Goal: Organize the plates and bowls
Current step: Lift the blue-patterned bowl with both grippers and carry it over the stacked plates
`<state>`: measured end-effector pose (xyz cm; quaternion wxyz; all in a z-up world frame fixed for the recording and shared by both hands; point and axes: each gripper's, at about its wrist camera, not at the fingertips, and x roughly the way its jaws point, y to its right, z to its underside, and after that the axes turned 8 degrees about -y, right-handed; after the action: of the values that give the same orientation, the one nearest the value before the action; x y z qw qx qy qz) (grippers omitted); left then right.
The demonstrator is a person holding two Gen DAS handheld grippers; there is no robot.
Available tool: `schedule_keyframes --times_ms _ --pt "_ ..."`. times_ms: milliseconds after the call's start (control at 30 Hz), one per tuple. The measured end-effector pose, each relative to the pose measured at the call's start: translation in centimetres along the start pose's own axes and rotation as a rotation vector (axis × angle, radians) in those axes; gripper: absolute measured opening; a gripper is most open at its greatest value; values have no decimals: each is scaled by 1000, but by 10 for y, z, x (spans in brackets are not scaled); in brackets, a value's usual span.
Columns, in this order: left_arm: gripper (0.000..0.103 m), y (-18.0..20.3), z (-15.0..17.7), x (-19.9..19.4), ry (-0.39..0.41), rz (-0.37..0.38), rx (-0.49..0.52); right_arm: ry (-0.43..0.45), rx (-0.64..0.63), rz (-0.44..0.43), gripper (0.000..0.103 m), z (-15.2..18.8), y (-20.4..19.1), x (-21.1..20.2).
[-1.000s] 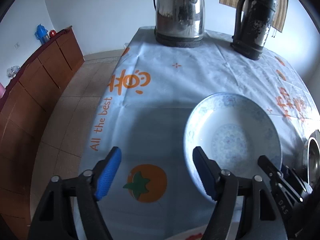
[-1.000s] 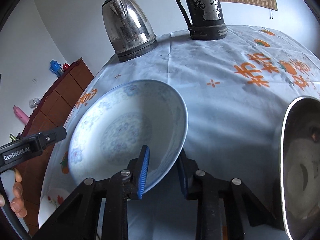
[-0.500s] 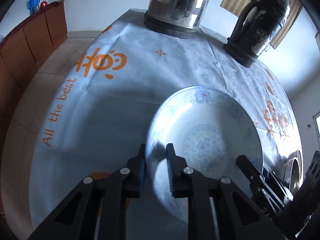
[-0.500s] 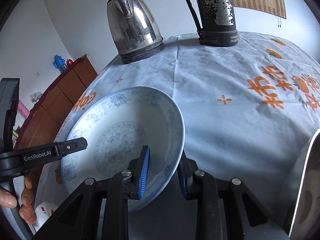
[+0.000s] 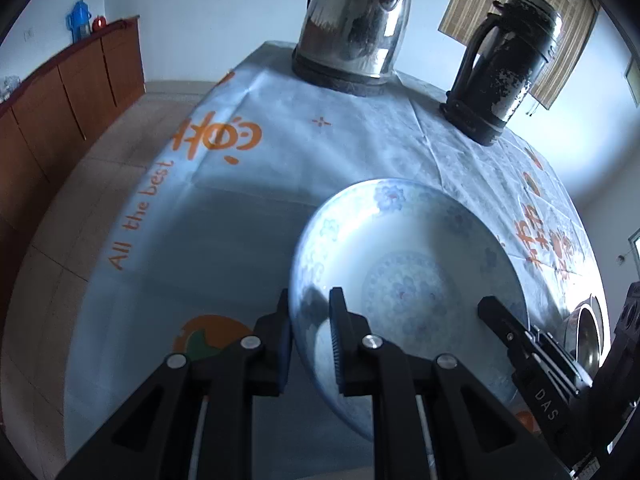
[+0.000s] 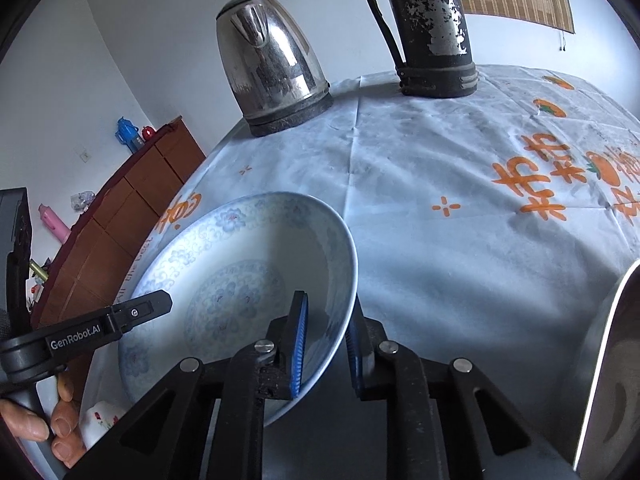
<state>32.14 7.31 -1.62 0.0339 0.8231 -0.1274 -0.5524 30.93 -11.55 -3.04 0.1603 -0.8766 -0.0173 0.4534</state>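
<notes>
A white plate with a blue flower pattern (image 5: 408,276) is held above the table, tilted; it also shows in the right wrist view (image 6: 240,280). My left gripper (image 5: 310,320) is shut on the plate's left rim. My right gripper (image 6: 326,330) is shut on the plate's right rim, one finger inside and one outside. Each gripper shows in the other's view: the right one (image 5: 528,364) at the plate's far side, the left one (image 6: 100,328) with a hand on it.
A steel kettle (image 5: 354,24) and a dark thermos jug (image 5: 508,64) stand at the table's far end on a light cloth with orange print (image 5: 240,200). A steel bowl (image 6: 612,368) sits at the right. A small white dish (image 6: 98,420) lies below the plate. A wooden cabinet (image 5: 60,92) stands left.
My left gripper has moved right and closed on the plate's left rim. The right gripper has kept its grip, and the plate has shifted a little toward the kettle.
</notes>
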Motion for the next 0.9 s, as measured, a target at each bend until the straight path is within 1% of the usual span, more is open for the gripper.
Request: schedule_keyframes --times_ms 200,267,367,567,667,733,900 --pt "14 -3 14 -13 16 6 -1 18 -13 -21 20 5 -4 -11" --pt "14 -4 19 -22 33 7 0 30 -24 -22 20 8 -7 -17" --pt "14 -4 29 -38 67 -12 6 48 -45 -32 20 15 -14 -28" --pt "14 -2 56 -64 114 -37 24 79 -63 -53 20 31 -22 -52" --pt "14 -5 68 -75 129 -17 11 95 -72 -60 20 41 -24 -65" --pt "14 -5 78 -83 143 -17 3 97 -70 -77 20 48 -25 -73" --pt "14 -2 101 -102 188 -40 11 120 -81 -99 20 64 -29 -93"
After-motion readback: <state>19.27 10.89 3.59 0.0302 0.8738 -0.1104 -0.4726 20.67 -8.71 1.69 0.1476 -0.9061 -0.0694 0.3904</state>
